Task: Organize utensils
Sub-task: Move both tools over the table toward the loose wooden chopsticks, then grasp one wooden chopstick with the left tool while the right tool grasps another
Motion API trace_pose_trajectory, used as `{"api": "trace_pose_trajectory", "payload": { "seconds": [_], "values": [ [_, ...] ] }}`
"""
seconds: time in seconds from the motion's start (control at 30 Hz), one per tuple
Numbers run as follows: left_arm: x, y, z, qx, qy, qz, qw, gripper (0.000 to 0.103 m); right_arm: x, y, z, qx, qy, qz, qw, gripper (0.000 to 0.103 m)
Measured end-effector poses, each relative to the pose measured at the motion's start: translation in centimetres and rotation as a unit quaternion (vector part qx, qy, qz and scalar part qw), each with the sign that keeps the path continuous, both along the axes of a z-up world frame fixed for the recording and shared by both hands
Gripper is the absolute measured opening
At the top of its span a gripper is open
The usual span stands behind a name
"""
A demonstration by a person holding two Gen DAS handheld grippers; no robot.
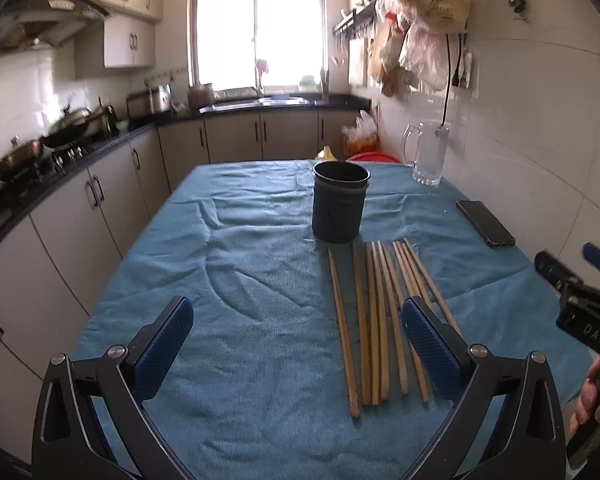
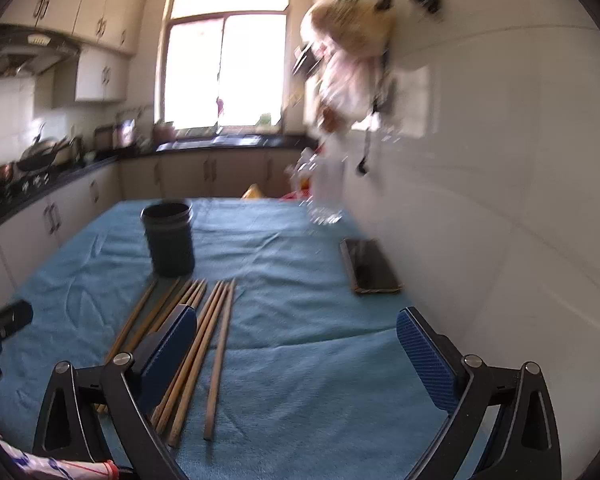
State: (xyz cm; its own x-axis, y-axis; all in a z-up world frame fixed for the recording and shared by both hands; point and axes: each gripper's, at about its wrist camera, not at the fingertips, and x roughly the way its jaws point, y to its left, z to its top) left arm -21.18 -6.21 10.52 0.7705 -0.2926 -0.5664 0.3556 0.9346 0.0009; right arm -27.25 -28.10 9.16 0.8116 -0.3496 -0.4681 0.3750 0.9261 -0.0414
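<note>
Left wrist view: chopsticks (image 1: 374, 320) all lie on the bench (image 1: 240, 300) before the empty-looking cup (image 1: 339, 204); nothing sorted yet. Both grippers, left (image 1: 298, 336) and right (image 2: 296, 344), have fingers spread, holding nothing.

cloth (image 1: 240, 280) left of chopsticks (image 1: 374, 320) open; cup (image 1: 340, 206) blocks far end.

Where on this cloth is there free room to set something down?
Left of the dark cup and the chopsticks, the blue cloth lies bare to its edge. A narrower strip runs between the chopsticks and the phone. It is crowded in front of the cup.
</note>
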Motion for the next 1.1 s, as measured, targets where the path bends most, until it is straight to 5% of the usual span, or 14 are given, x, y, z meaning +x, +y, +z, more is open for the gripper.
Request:
{"api": "trace_pose_trajectory", "payload": {
  "seconds": [0.23,0.33,0.4,0.47,0.5,0.83,1.1],
  "values": [
    [6.6,-0.1,0.2,-0.026,0.070,-0.007,0.9972,0.103,6.0,-2.7,-2.7,0.092,0.075,0.074,0.990,0.077],
    [8.9,-0.8,-0.4,-0.033,0.097,-0.013,0.9947,0.094,8.4,-3.1,-4.1,0.121,0.105,0.099,0.982,0.066],
    [10.7,-2.0,-1.1,-0.015,0.115,-0.027,0.9929,0.057,9.9,-3.0,-5.2,0.135,0.129,0.119,0.975,0.053],
    [12.6,-3.3,-2.3,0.001,0.148,-0.033,0.9884,0.032,11.7,-2.9,-6.6,0.150,0.156,0.131,0.967,0.049],
    [13.5,-3.7,-3.1,-0.004,0.169,-0.039,0.9849,0.030,11.7,-2.9,-6.6,0.150,0.156,0.131,0.967,0.048],
    [17.6,-6.6,-7.5,-0.012,0.239,-0.049,0.9698,0.030,14.5,-2.9,-9.1,0.140,0.203,0.123,0.961,0.036],
    [18.9,-8.1,-9.3,0.017,0.251,-0.060,0.9660,0.023,17.0,-2.9,-9.5,0.119,0.227,0.117,0.959,0.027]
  ]
}}
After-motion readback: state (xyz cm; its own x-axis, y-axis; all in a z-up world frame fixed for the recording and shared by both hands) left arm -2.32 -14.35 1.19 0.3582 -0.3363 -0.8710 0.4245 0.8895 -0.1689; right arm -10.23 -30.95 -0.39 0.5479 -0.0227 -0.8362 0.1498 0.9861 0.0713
